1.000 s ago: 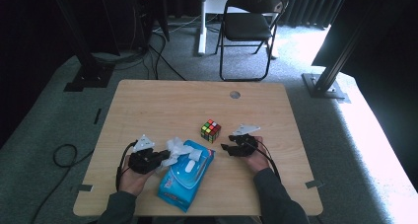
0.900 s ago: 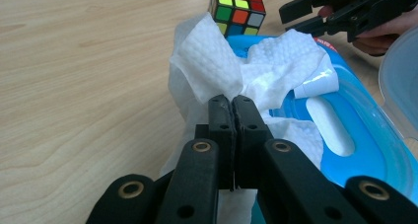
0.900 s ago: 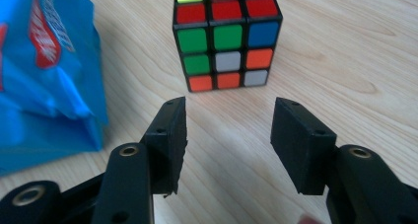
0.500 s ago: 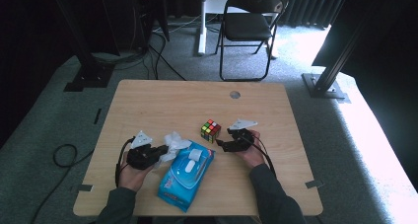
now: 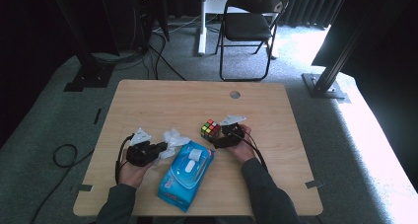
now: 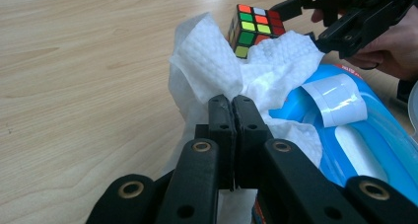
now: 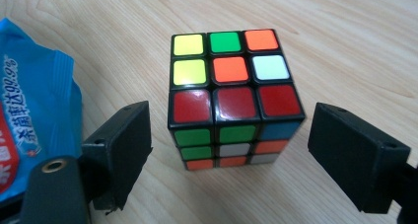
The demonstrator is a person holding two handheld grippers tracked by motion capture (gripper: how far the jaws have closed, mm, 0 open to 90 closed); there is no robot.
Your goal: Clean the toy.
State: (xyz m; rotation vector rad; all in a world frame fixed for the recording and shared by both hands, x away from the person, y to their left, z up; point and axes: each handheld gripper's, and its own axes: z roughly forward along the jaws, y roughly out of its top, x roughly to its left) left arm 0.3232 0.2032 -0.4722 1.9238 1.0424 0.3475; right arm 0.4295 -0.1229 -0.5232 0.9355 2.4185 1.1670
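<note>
**A:** What are your two grippers doing?

**B:** My left gripper has its jaws pressed together on a crumpled white wet wipe, pinching a fold that bunches up just ahead of the tips. My right gripper is spread wide, with the scrambled plastic puzzle cube with coloured stickers standing between its jaws on the pale wooden tabletop, clear of both pads.

**B:** Beside the left gripper, to its right, lies the blue plastic pack of wet wipes; the wipe trails back towards it.

**A:** What could go wrong?

**B:** I think the cube sits slightly turned to my right jaws, so if I close unevenly one pad may meet an edge first and twist or push it away. A glossy cube could also slip out of a light pinch. On the left, the hold is only on a thin fold; a pull might tear the wipe or let it slide out, and if it is snagged in the pack, the pack could be dragged along.

**A:** Anything you can't make out?

**B:** Whether the wipe is fully free of the pack's opening: the crumpled sheet covers it. The cube's far faces are hidden, and the pack's print is cut off at the frame's edge.
</note>
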